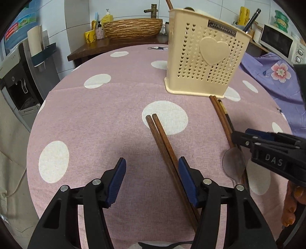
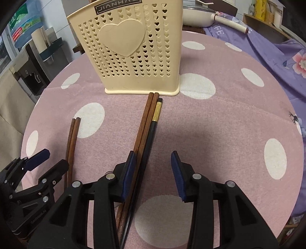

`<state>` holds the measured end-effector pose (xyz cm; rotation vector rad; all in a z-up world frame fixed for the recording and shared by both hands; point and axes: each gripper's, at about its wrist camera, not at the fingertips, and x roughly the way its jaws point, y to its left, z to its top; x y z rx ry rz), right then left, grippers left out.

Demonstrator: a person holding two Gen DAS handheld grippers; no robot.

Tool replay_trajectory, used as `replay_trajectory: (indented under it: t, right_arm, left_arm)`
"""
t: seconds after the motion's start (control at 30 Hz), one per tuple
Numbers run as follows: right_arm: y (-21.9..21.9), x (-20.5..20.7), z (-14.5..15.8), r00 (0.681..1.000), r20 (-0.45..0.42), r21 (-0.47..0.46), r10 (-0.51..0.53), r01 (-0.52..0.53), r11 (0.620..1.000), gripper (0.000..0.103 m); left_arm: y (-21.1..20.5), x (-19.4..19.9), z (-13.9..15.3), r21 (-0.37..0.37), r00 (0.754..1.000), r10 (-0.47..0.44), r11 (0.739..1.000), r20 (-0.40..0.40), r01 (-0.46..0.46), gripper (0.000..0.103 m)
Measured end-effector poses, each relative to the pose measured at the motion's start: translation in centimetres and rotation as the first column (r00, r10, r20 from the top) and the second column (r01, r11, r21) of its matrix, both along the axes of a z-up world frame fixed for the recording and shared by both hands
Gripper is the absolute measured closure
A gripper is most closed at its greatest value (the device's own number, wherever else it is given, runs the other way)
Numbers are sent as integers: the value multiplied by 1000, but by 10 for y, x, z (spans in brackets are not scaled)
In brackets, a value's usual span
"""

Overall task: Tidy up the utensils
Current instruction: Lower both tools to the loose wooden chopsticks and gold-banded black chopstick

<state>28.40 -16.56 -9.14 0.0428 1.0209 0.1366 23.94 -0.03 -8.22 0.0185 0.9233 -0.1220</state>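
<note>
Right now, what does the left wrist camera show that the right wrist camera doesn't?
Only the left wrist view shows a clear spoon lying on the cloth under the right gripper, plus a woven basin and a microwave behind the table. Only the right wrist view shows the gold band on the black chopstick and a white pan. Both show the cream holder, two brown chopstick pairs, the dotted pink tablecloth and both grippers open, left gripper.
</note>
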Motion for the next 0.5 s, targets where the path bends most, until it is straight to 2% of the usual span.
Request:
replay_trajectory:
  t: [0.03,0.1,0.13,0.23,0.4,0.5]
  right_arm:
    - [-1,0,1,1000,2,-16,4,-4,1000,64]
    - [-9,0,5,999,15,-114,-49,50,992,67]
    - [-13,-1,6,998,23,-124,-57,60,990,69]
    - [-27,0,8,997,6,3,-72,72,997,69]
    - [-18,6,5,998,-6,22,-65,65,998,69]
    - [-11,8,1,997,-14,7,-72,73,997,70]
  left_arm:
    - [0,0,0,11,1000,4,1000,4,-4,47]
    - [4,-1,2,44,1000,17,999,11,-18,48]
    - [9,-2,2,48,999,32,998,9,-33,48]
    - [24,1,3,33,997,81,996,-5,-81,48]
    - [29,6,11,-29,995,98,995,3,-98,48]
    - [19,10,12,-14,997,79,997,6,-79,48]
